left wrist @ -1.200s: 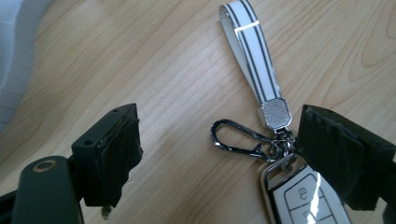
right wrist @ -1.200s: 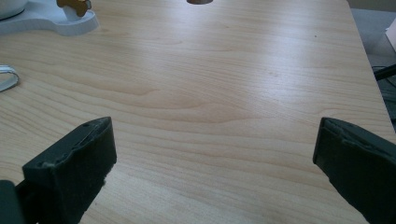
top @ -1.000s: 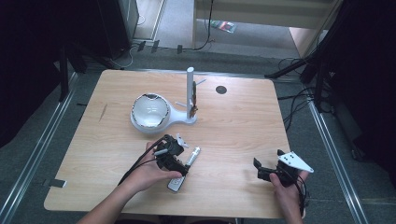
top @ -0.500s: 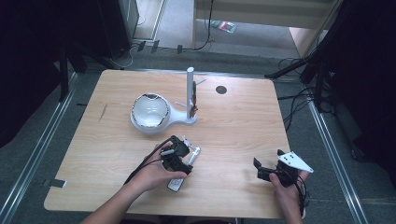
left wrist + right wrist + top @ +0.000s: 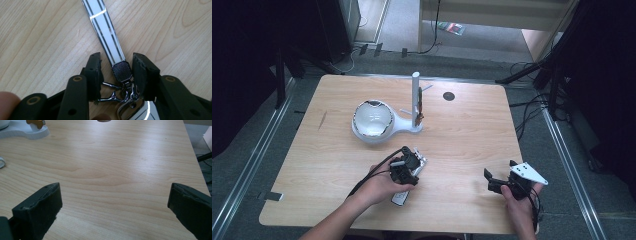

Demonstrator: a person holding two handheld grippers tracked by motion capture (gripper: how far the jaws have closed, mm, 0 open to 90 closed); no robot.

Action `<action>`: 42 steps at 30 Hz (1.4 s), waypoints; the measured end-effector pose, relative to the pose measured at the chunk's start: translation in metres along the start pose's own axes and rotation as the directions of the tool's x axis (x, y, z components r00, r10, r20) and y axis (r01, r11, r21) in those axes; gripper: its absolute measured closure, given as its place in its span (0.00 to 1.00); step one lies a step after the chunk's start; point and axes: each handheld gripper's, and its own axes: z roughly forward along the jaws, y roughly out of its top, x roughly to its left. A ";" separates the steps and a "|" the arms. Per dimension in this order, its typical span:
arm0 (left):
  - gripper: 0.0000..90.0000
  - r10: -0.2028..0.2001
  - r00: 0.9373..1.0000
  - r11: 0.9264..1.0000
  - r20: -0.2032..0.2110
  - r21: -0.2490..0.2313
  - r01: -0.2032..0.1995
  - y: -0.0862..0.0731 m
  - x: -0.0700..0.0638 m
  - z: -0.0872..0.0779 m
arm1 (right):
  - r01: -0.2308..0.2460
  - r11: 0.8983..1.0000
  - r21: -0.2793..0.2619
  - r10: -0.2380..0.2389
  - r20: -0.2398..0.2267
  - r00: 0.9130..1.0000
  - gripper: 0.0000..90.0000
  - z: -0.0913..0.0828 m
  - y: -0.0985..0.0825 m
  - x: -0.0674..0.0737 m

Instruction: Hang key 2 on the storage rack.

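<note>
Left gripper (image 5: 411,167) shifted slightly up-right since earlier frame. Jaws parted, straddling keychain strap (image 5: 107,37) flat on desk (image 5: 462,130), lower centre; metal clasp (image 5: 121,71) between jaws. Right gripper (image 5: 502,182) wide open, lower right, unchanged.

a lab: black curtains (image 5: 257,60), floor cables (image 5: 532,107), lone table (image 5: 472,130).

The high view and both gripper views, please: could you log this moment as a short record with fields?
surface: wooden table
stand: white stand with bowl base and upright post, far centre
item: white-striped keychain strap with metal clasps, lying flat
left gripper: over the strap, fingers either side of its black end, gaps visible, not clamped
right gripper: open wide above bare wood, holding nothing
</note>
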 end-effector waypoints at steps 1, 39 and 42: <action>0.72 0.005 1.000 1.000 0.002 0.001 -0.005 0.000 0.000 0.000 | 0.001 1.000 0.000 -0.001 0.000 1.000 0.00 0.000 0.000 0.000; 0.85 -0.003 1.000 0.946 0.021 -0.323 0.010 -0.023 0.024 -0.037 | 0.003 1.000 0.004 -0.003 0.012 1.000 0.00 0.001 0.000 0.001; 0.85 -0.010 1.000 0.938 0.016 -0.346 0.015 -0.023 0.026 -0.039 | 0.003 1.000 0.005 -0.003 0.012 1.000 0.00 0.001 0.000 0.001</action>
